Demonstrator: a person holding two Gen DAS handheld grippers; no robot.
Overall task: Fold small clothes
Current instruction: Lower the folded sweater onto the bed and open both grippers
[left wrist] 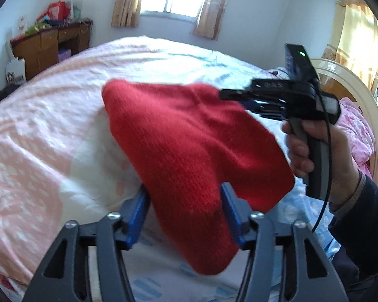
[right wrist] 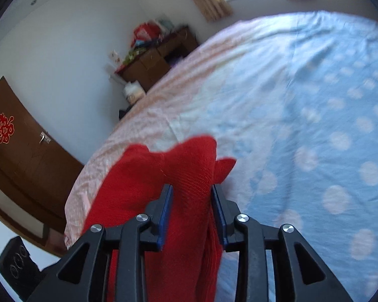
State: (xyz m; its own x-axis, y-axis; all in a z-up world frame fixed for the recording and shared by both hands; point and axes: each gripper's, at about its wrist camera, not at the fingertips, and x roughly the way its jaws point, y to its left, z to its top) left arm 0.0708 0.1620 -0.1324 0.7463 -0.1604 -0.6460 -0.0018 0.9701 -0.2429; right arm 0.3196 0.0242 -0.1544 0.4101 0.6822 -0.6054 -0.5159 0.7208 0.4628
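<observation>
Cloth fills my left wrist view: the red knit garment (left wrist: 189, 146) hangs in the air above the bed (left wrist: 37, 125), over its middle. Its long axis runs from a loose tail below the left gripper (left wrist: 185, 214) up and away toward the bed's far edge. One upper corner stretches off to the right gripper (left wrist: 233, 98). My left tongs stand fairly wide with the knit bunched between the blue pads (left wrist: 138, 211); I cannot tell whether they pinch it. Only this view shows the hand (left wrist: 312, 146) and dark sleeve (left wrist: 365, 201) behind the right tool, and the headboard (left wrist: 352, 88) at the bed's right end.

From the right wrist, the right gripper (right wrist: 192, 201) has its tongs narrow and clamped on a fold of the garment (right wrist: 148, 176), which points away over the bed's left edge (right wrist: 93, 166). Only here do I see the brown door (right wrist: 25, 138) with its red paper cutting (right wrist: 3, 128). Both views are blurred.
</observation>
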